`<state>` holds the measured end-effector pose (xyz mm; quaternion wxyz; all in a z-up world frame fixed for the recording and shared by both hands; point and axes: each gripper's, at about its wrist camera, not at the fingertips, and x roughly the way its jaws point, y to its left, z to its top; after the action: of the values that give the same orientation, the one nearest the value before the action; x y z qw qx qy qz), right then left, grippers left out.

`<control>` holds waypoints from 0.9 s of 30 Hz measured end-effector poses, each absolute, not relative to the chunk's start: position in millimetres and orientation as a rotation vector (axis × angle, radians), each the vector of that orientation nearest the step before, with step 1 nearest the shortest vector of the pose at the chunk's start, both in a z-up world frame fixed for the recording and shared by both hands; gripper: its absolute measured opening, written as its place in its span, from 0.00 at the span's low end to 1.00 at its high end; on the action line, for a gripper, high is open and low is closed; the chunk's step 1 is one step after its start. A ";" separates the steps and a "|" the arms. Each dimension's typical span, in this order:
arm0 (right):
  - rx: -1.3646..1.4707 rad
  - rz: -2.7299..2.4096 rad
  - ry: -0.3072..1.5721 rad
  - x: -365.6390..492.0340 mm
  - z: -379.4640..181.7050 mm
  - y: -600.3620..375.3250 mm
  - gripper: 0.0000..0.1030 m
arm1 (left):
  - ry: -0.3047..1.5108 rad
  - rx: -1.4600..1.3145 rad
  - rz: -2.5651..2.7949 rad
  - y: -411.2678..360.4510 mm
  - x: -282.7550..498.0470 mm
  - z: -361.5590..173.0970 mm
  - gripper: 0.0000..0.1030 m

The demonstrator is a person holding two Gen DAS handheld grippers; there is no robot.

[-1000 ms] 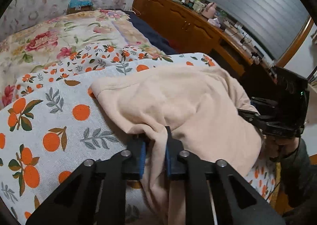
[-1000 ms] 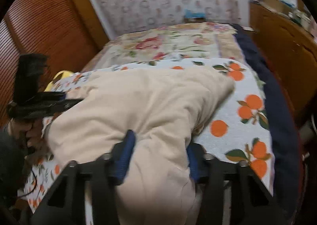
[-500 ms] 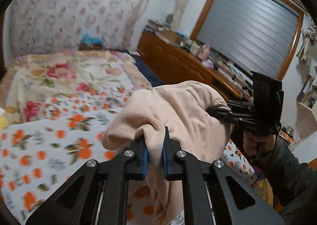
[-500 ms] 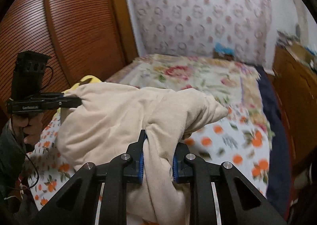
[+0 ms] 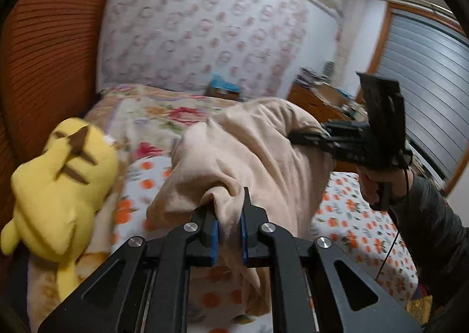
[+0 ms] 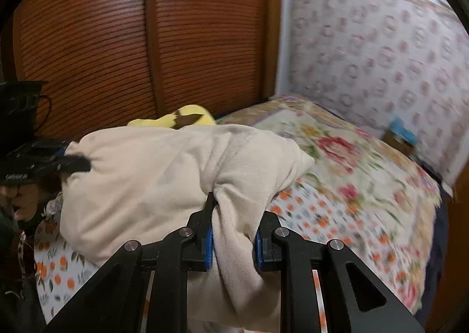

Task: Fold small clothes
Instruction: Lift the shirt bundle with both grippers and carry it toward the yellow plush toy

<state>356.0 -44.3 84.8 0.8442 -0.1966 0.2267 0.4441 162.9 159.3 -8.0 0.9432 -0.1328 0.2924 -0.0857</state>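
A cream fleece garment [image 5: 258, 157] hangs bunched in the air above the bed [image 6: 366, 186], stretched between the two tools. The left hand-held gripper [image 5: 228, 233] is clamped on a fold of it, cloth squeezed between its blue pads [image 5: 215, 237]. The right hand-held gripper [image 6: 233, 240] pinches a thicker wad at the other end, fabric spilling below its fingers. In the left wrist view the right tool appears at the garment's far edge, held by a dark-sleeved arm [image 5: 431, 233]. A yellow plush toy [image 5: 58, 186] lies on the bed near the slatted wooden wardrobe [image 6: 117, 40], over the orange-print sheet [image 5: 360, 224].
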 end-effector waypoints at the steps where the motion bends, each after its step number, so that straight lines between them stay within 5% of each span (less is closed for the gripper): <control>1: -0.436 0.956 0.479 363.5 83.4 -27.5 0.20 | 0.598 -0.280 -0.148 167.6 159.9 -14.0 0.12; 18: -0.615 1.079 0.519 447.2 60.0 123.8 0.22 | 0.681 -0.374 0.012 227.2 160.4 -75.5 0.11; 27: -0.427 0.928 0.595 469.7 55.9 99.5 0.52 | 0.719 -0.373 0.042 228.9 152.6 -89.7 0.12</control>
<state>469.7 99.5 55.9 0.8302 -0.2011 0.2806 0.4376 152.6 228.9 -89.7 0.9189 -0.1814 0.3499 0.0202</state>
